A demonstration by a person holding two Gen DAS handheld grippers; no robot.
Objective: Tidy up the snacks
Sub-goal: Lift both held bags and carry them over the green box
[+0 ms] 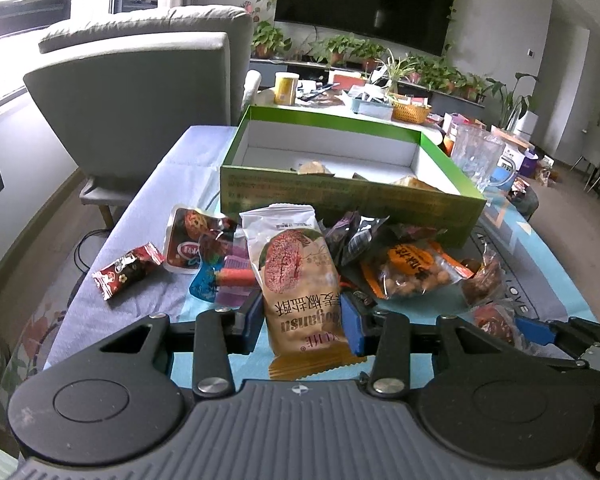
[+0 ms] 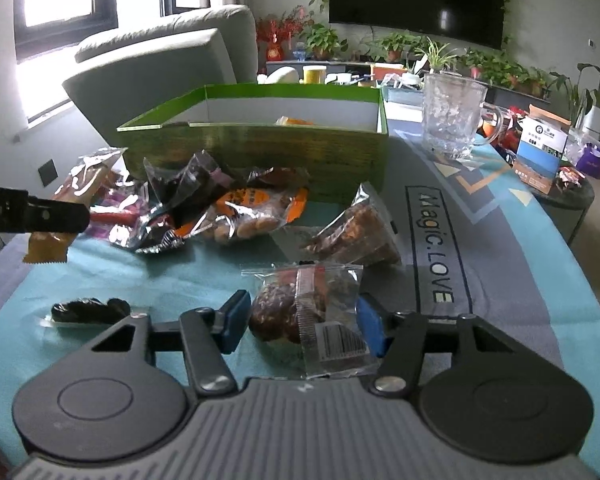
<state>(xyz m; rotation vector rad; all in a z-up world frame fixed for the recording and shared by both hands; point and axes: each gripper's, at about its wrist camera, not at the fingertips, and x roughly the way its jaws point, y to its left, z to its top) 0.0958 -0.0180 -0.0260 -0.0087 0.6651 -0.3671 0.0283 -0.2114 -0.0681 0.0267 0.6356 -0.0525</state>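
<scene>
Two grippers were at work over the tabletop (image 2: pixel 500 280). Left gripper (image 1: pixel 306 320) had its blue fingers (image 1: pixel 354 326) pressed on both flanks of a pastry packet (image 1: pixel 298 276), white on top and tan at the near end. Packet's long axis ran straight forward along the fingers; the tan crimped end hung back toward the camera, and the packet appeared lifted clear of the cloth. Green box (image 1: pixel 340 196) lay directly ahead, beyond the snack pile (image 1: pixel 400 264), its top open, a few wrapped items already inside near the front wall.

Right gripper (image 2: pixel 304 320) sat low, fingers (image 2: pixel 370 326) spread on either side of a clear bag of dark snacks (image 2: pixel 300 312). Bag lay between them; whether the pads touched it could not be told, so not judged a firm hold. From this view the box (image 2: pixel 260 148) stood ahead and slightly left.

Judgement: left gripper, already loaded and lined up with the box, was the better placed; its move would be forward and over the near wall.
</scene>
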